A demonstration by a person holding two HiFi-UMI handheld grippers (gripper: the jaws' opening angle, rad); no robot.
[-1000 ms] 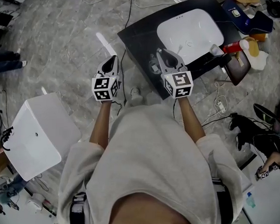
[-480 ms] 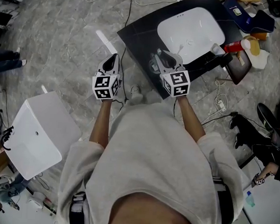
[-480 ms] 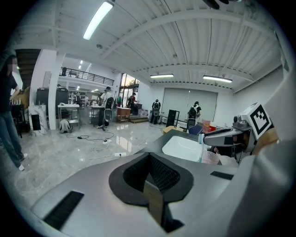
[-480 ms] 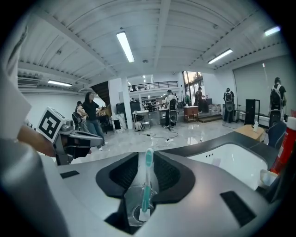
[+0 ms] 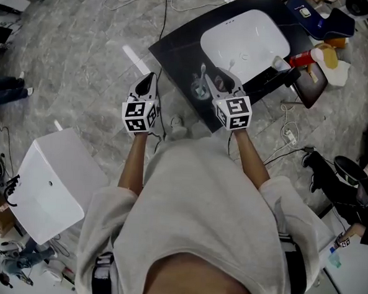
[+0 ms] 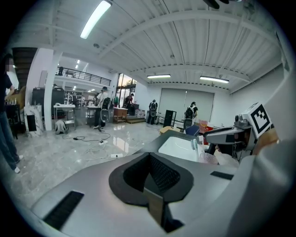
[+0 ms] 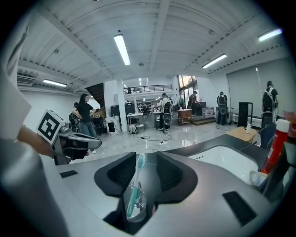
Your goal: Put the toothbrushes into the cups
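On the black counter stands a clear cup with a teal toothbrush upright in it. My right gripper is right at the cup. In the right gripper view the toothbrush and cup sit between the jaws of the right gripper. Those jaws have just been opening, and the pads stand clear of the brush. My left gripper hovers over the floor left of the counter, shut and empty. From the left gripper view the cup shows at the right.
A white sink is set in the counter, with a black faucet and a red tube at its right. A white box stands on the floor at the left. Cables and bags lie around; people stand far off.
The right gripper's jaws have spread, and it has sunk slightly toward the counter. The toothbrush now stands free in the cup. The left gripper has stayed put.
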